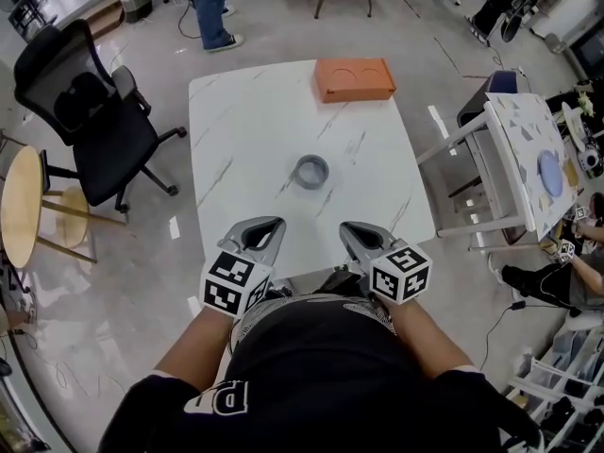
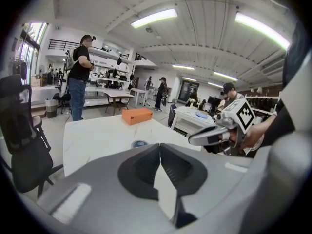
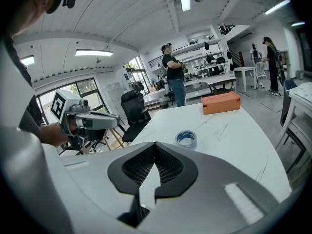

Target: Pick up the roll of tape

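Left gripper [image 1: 276, 223] and right gripper [image 1: 349, 228], head view: both sit at the near edge of the white table [image 1: 241, 121], with the roll of tape [image 1: 310, 171] lying flat at mid-table, ahead of the gap between them and about equally near each. Left gripper view: jaws pressed together on nothing, the roll just beyond and slightly left of the tips. Right gripper view: jaws likewise closed and empty, the roll ahead and slightly right.
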Demonstrator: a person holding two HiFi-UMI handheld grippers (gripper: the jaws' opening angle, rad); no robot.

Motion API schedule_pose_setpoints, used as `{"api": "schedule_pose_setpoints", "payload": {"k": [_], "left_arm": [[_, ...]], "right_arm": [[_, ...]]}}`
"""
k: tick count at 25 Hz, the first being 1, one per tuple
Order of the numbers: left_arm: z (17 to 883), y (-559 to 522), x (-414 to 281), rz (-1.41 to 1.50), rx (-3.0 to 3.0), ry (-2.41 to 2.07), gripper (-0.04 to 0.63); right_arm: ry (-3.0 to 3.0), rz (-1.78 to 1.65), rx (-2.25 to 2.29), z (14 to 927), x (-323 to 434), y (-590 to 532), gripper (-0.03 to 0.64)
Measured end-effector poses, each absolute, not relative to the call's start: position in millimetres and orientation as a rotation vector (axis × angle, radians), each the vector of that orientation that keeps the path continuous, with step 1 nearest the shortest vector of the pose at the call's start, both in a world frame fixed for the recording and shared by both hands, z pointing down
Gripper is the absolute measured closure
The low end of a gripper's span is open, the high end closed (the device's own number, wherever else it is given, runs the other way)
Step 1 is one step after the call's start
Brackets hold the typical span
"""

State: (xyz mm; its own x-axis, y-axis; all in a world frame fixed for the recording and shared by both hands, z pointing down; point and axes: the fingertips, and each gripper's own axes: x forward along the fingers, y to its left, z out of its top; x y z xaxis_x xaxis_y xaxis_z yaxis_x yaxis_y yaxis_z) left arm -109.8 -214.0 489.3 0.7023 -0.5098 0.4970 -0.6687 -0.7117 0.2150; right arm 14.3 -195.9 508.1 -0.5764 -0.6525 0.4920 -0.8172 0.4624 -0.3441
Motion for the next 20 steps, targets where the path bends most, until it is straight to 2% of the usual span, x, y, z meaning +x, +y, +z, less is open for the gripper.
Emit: {"api": "schedule_pose_setpoints", "payload": {"k": [20], "left_arm": [[491, -247, -64, 0.617, 2.444, -1.097, 0.535]], "right_arm": [[-2.517, 0.804, 0.989, 518, 39, -247, 0.618]]}}
